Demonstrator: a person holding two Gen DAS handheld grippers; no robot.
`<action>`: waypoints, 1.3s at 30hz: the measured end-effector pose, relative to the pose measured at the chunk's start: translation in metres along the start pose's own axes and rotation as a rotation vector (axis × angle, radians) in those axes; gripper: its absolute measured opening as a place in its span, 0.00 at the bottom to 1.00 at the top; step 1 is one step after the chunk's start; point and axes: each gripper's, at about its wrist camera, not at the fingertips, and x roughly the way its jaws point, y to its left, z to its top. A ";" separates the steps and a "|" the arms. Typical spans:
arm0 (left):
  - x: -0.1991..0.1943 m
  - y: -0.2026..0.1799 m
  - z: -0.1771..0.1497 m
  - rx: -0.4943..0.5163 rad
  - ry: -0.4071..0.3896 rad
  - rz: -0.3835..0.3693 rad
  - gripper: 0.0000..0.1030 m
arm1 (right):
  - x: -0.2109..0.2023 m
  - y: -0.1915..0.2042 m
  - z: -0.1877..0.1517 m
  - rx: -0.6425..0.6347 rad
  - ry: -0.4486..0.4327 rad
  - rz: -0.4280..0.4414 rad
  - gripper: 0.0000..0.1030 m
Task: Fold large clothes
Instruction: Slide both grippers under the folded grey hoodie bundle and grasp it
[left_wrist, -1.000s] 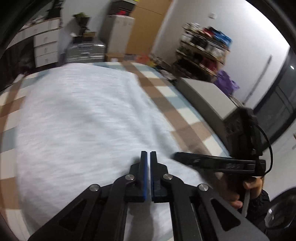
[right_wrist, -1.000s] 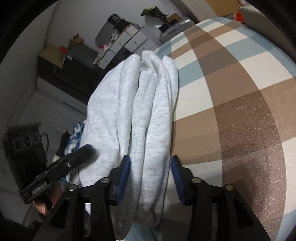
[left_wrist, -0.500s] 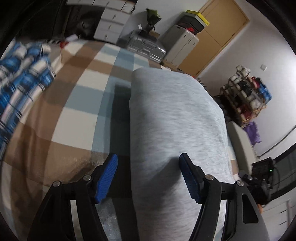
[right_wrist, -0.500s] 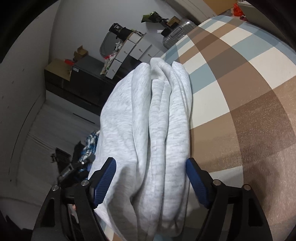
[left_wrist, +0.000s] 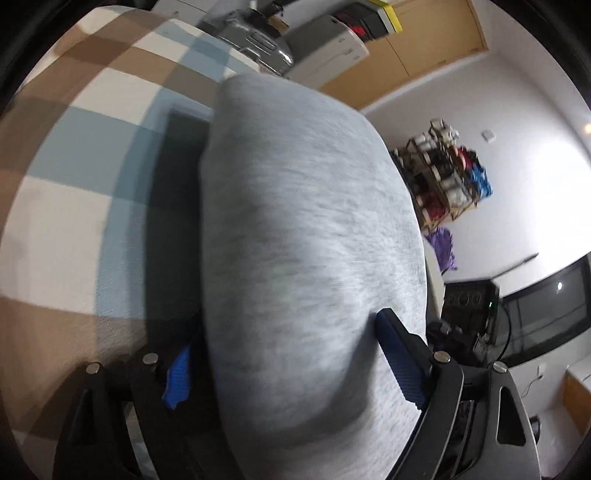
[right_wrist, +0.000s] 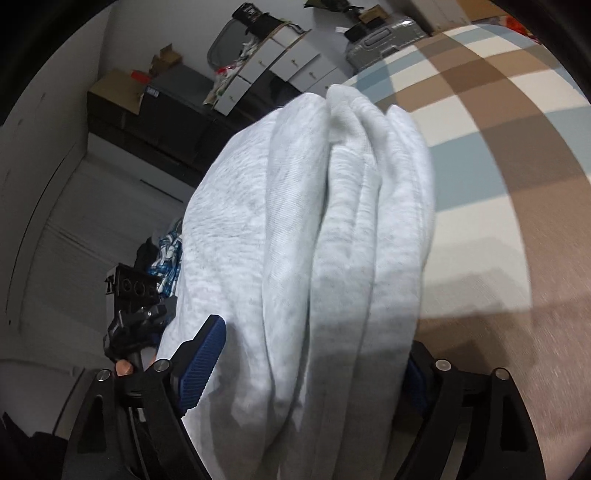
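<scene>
A light grey garment (left_wrist: 303, 206) lies folded into a thick stack on the brown, blue and white checked bed cover (left_wrist: 74, 166). My left gripper (left_wrist: 284, 336) straddles one end of the stack, its jaws opening and the cloth bulging between the blue pads (left_wrist: 399, 365). In the right wrist view the garment (right_wrist: 295, 221) shows several layered folds. My right gripper (right_wrist: 316, 336) straddles that end, jaws opening too; the left pad (right_wrist: 203, 365) stands beside the cloth and the other pad is mostly hidden behind it.
A silver suitcase (left_wrist: 255, 33), a white cabinet (left_wrist: 325, 40) and a cluttered shelf (left_wrist: 443, 177) stand beyond the bed. White drawers (right_wrist: 280, 66) line the far wall. Blue checked clothing (right_wrist: 168, 254) lies past the garment. A hand (right_wrist: 123, 367) holds the other gripper's body (right_wrist: 136, 306).
My left gripper went from shut to wide open and swung round to straddle the garment's end. My right gripper's jaws widened around the folded layers and moved in closer.
</scene>
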 end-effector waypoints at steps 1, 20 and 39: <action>0.001 -0.003 -0.001 0.006 -0.002 0.006 0.82 | 0.002 0.001 0.001 0.000 0.003 -0.009 0.67; -0.025 -0.015 -0.055 0.125 0.070 0.014 0.85 | -0.041 0.023 -0.100 0.027 -0.017 -0.010 0.66; -0.028 -0.026 -0.068 0.186 0.035 0.105 0.70 | -0.016 0.049 -0.083 -0.028 -0.076 -0.044 0.34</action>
